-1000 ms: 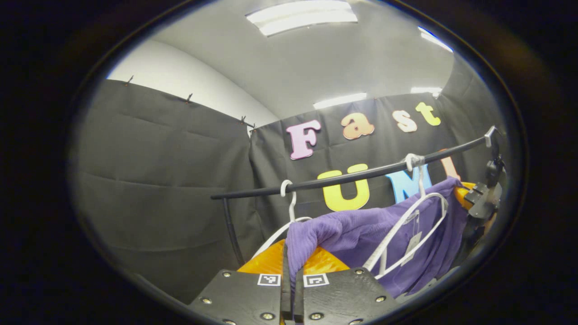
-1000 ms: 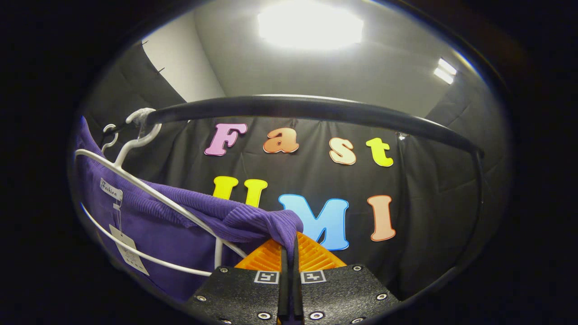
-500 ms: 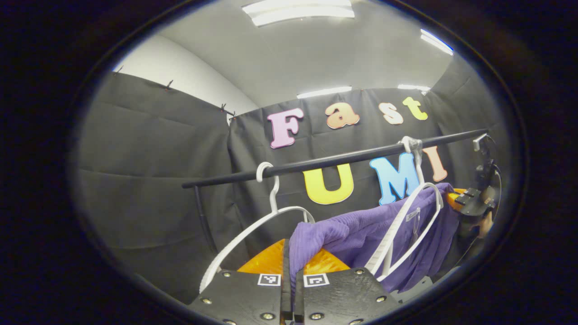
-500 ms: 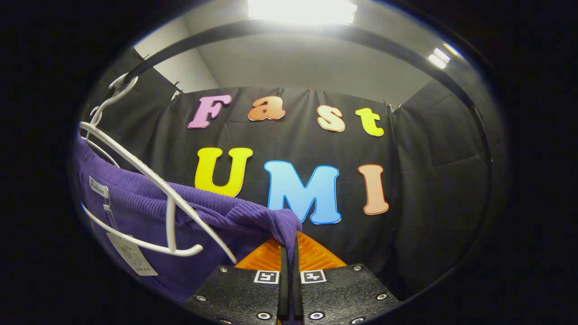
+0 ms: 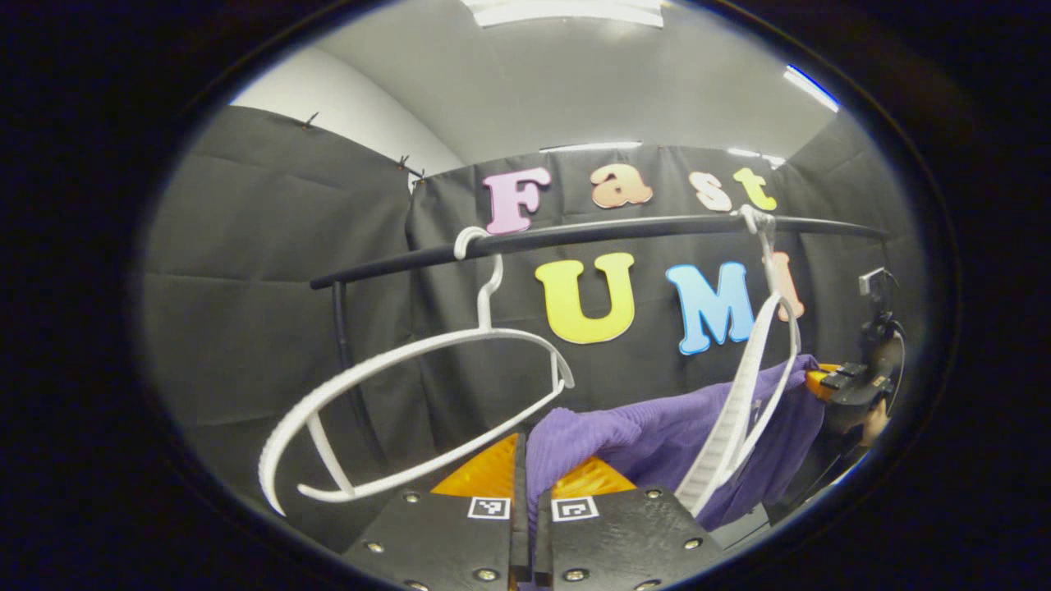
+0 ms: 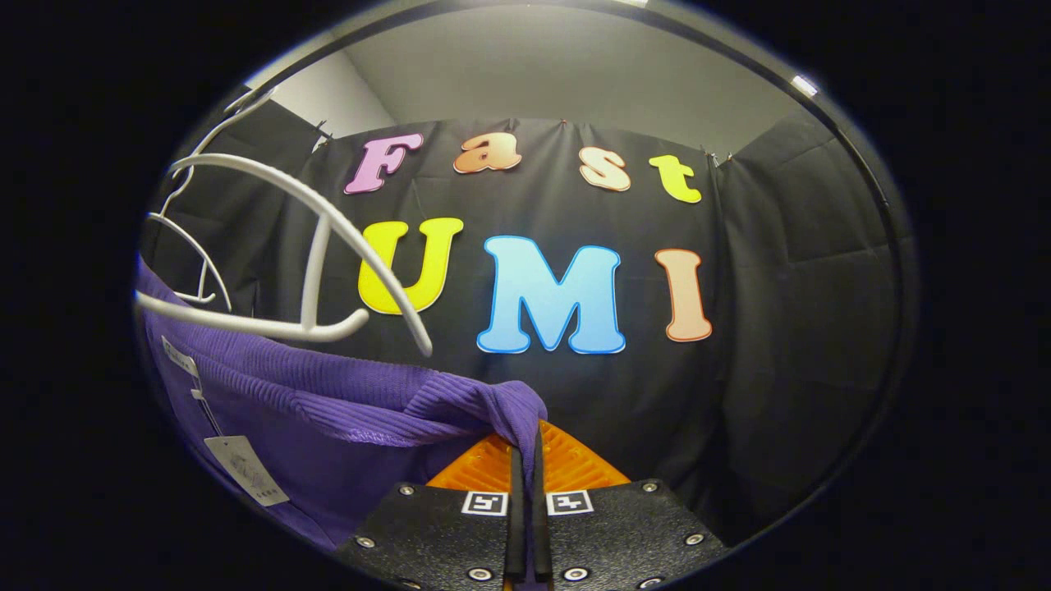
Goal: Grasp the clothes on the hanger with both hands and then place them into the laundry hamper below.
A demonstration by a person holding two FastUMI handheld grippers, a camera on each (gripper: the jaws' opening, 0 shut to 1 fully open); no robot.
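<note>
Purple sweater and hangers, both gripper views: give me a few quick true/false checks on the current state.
1. The left gripper is shut on the purple sweater. True.
2. The right gripper is open and apart from the sweater. False: its fingers are closed on a fold of the knit.
3. Two white hangers hang from the black rail. True: the bare hanger and the second hanger.
4. The sweater is yellow. False: it is purple.
5. A paper tag dangles from the sweater. True.
</note>
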